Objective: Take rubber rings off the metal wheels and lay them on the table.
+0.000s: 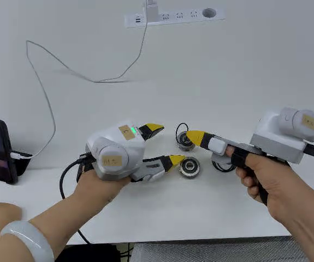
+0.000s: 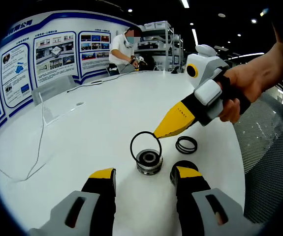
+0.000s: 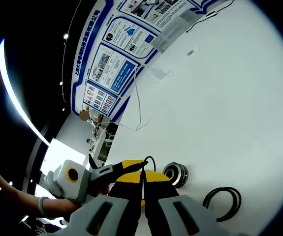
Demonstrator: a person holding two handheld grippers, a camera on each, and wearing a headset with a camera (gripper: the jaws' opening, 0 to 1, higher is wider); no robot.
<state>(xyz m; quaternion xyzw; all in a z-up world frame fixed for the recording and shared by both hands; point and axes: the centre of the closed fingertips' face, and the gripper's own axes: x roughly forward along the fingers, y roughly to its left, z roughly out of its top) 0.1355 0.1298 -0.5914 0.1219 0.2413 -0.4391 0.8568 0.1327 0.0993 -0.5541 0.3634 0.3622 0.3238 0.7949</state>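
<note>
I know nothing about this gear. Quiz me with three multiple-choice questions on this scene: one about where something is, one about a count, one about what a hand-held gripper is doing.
1. Where do the loose rings lie?
A. on the table beside the right hand-held gripper
B. in a box
C. on the floor

2. How many metal wheels are on the table?
A. one
B. two
C. four

3. The right hand-held gripper is:
A. wide open
B. shut on a ring
C. shut on a cable

Answers:
1 A: the black loops rest on the white top next to that gripper.
2 B: two wheels sit close together between the grippers.
3 B: its yellow tips meet and pinch the ring, which stands above a wheel.
</note>
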